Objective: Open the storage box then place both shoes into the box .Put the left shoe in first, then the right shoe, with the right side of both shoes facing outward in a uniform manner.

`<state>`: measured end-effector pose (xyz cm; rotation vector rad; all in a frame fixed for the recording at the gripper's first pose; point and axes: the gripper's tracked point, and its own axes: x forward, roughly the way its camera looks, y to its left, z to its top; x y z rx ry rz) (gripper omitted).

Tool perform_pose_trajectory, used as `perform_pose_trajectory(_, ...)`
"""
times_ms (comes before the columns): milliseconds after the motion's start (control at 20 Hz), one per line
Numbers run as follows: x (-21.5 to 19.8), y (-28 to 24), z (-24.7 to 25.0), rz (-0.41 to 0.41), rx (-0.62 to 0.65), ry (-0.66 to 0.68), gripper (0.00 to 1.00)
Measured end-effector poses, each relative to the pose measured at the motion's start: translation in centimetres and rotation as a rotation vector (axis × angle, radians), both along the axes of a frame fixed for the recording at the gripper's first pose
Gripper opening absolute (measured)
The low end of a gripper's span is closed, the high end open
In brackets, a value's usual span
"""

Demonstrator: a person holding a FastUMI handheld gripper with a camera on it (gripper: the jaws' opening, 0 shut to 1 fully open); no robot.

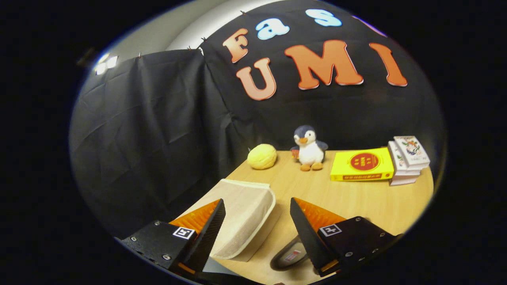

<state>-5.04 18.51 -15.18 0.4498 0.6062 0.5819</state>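
Gripper [257,206] spread wide, empty, above the beige storage box [243,215] and a shoe [289,255].

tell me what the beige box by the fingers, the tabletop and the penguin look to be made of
Storage box: seemingly soft woven fabric, matte, with visible weave and a stitched pale rim. Table: light wood or wood-look laminate, smooth, faint grain lines. Penguin: plush, fuzzy pile. The gripper is open, its fingers straddling the box's near corner without touching it.
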Motion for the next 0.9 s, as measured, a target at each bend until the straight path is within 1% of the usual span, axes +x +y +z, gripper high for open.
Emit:
perform_pose_trajectory(100, -1.1, 1.7, -2.0, 0.060, 0.072, 0.097, 0.98)
perform_pose_trajectory(250, -2.0, 3.9, -4.4, 0.112, 0.145, 0.214, 0.98)
perform_pose_trajectory(400, -2.8, 5.5, -6.5, 0.182, 0.202, 0.284, 0.96)
perform_pose_trajectory(500, -3.3, 6.8, -8.1, 0.225, 0.216, 0.334, 0.96)
perform_pose_trajectory(700, -4.2, 8.2, -10.2, 0.267, 0.276, 0.432, 0.96)
perform_pose_trajectory(900, -5.3, 9.1, -9.7, 0.298, 0.348, 0.495, 0.95)
